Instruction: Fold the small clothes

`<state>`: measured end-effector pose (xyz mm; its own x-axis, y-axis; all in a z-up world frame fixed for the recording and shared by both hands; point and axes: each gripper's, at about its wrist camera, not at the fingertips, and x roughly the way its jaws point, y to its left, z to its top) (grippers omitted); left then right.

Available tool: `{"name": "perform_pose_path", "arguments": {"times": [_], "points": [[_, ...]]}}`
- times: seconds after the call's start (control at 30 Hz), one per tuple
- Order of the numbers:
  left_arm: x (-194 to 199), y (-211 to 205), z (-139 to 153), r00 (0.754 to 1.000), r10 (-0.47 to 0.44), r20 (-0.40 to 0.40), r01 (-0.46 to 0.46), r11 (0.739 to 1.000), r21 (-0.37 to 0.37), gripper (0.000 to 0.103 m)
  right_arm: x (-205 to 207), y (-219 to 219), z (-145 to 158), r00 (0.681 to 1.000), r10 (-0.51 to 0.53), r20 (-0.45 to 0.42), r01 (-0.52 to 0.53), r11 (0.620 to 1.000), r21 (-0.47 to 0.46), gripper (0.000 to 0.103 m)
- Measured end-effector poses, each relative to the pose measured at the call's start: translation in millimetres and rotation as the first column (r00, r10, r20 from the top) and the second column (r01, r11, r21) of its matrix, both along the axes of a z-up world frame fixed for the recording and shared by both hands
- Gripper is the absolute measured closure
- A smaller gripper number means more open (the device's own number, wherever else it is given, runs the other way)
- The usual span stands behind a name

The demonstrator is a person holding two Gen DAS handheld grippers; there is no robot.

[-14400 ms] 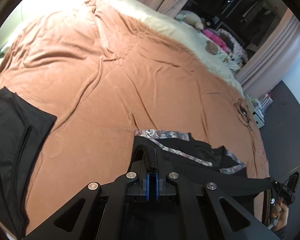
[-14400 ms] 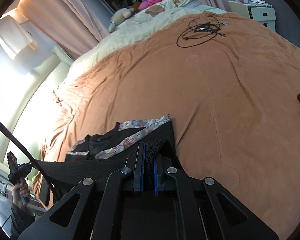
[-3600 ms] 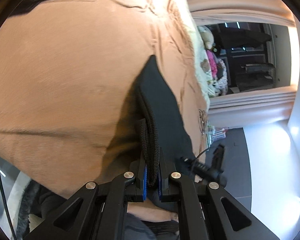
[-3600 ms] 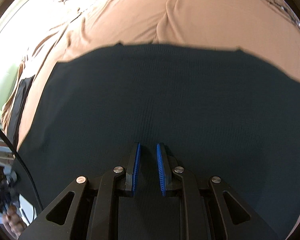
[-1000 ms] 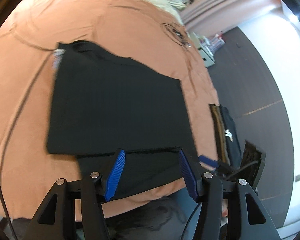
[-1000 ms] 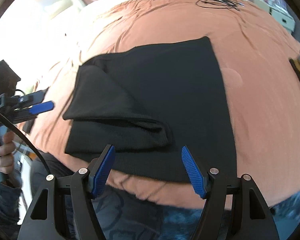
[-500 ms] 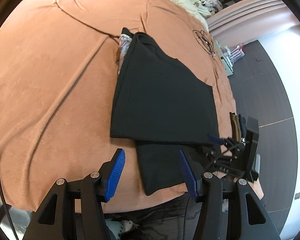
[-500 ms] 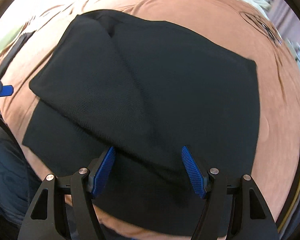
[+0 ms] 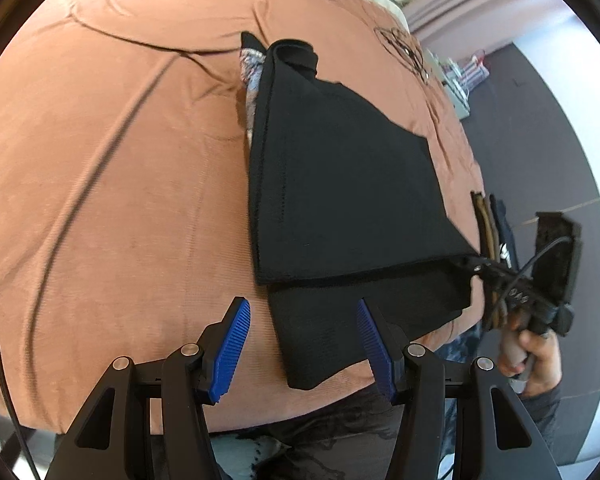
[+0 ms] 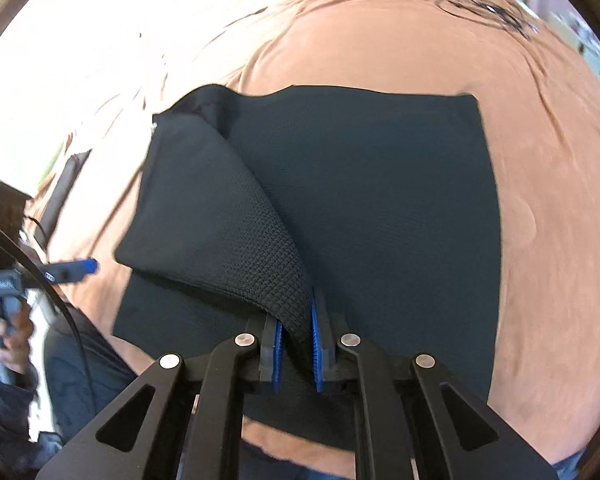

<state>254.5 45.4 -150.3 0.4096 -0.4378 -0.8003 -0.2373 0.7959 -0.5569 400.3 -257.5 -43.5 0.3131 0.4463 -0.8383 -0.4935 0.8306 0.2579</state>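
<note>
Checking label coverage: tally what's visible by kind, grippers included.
Grippers: 2 (left gripper; right gripper, closing on the black top)
Black top: 1
Coiled cable: 1
Clothes stack: 1
Total: 5

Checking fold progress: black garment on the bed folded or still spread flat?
Partly folded. One flap of the black garment lies doubled over; the right gripper pinches that flap's corner.

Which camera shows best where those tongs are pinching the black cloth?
The right wrist view: the right tongs are shut on a raised corner of the black garment, weave visible between the blue pads. The left wrist view shows the pinch only small, far off at the garment's right edge.
</note>
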Motion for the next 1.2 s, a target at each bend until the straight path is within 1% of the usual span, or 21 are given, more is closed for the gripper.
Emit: {"name": "perform_pose_path", "arguments": {"times": [0.1, 0.33, 0.5, 0.67, 0.8, 0.9, 0.93, 0.97, 1.0, 1.03, 1.07, 1.13, 1.2], "points": [[8.2, -12.6, -5.9, 1.0, -0.025, -0.018, 0.026, 1.0, 0.017, 0.046, -1.0, -20.3, -4.1, 0.999, -0.039, -0.005, 0.039, 0.999, 0.012, 0.095], [24.7, -40.6, -18.3, 0.996, -0.075, -0.052, 0.077, 0.996, 0.044, 0.046, 3.3, -74.5, -20.2, 0.987, -0.152, -0.059, 0.156, 0.986, 0.066, 0.095], [34.4, -55.2, -26.2, 0.992, -0.1, -0.071, 0.105, 0.992, 0.075, 0.046, -2.7, -92.5, -23.9, 0.977, -0.197, -0.078, 0.203, 0.976, 0.079, 0.095], [38.3, -58.9, -38.0, 0.991, -0.093, -0.1, 0.101, 0.991, 0.085, 0.047, -0.4, -100.0, -31.6, 0.976, -0.192, -0.099, 0.201, 0.975, 0.095, 0.095], [39.6, -57.6, -42.4, 0.992, -0.084, -0.098, 0.092, 0.993, 0.08, 0.048, 1.3, -98.8, -33.6, 0.978, -0.185, -0.095, 0.193, 0.978, 0.081, 0.095], [41.7, -58.5, -45.0, 0.991, -0.085, -0.105, 0.095, 0.991, 0.094, 0.057, 1.1, -88.9, -29.2, 0.983, -0.173, -0.065, 0.174, 0.985, 0.015, 0.093], [41.1, -55.8, -45.6, 0.991, -0.08, -0.105, 0.089, 0.992, 0.085, 0.058, -0.6, -83.9, -25.6, 0.984, -0.171, -0.049, 0.17, 0.985, -0.017, 0.091], [41.5, -54.3, -45.7, 0.992, -0.076, -0.104, 0.084, 0.993, 0.077, 0.059, -3.4, -77.2, -19.8, 0.986, -0.166, -0.013, 0.164, 0.984, -0.066, 0.078], [41.3, -52.5, -45.6, 0.992, -0.073, -0.103, 0.081, 0.994, 0.07, 0.06, -6.0, -72.3, -16.2, 0.987, -0.16, 0.014, 0.16, 0.983, -0.092, 0.051], [41.0, -49.8, -44.9, 0.993, -0.07, -0.099, 0.076, 0.995, 0.059, 0.061, -10.3, -65.3, -9.1, 0.988, -0.145, 0.055, 0.151, 0.981, -0.12, 0.036], [40.3, -46.6, -43.7, 0.994, -0.066, -0.09, 0.07, 0.997, 0.045, 0.061, -13.7, -60.0, -4.1, 0.988, -0.134, 0.078, 0.143, 0.981, -0.133, 0.021], [38.1, -38.2, -40.9, 0.996, -0.053, -0.067, 0.054, 0.998, 0.015, 0.061, -19.6, -47.3, 6.8, 0.988, -0.103, 0.115, 0.121, 0.98, -0.16, 0.021], [35.6, -30.5, -37.9, 0.998, -0.039, -0.052, 0.039, 0.999, 0.001, 0.061, -25.1, -30.0, 16.3, 0.988, -0.061, 0.142, 0.087, 0.979, -0.187, 0.021]]}}
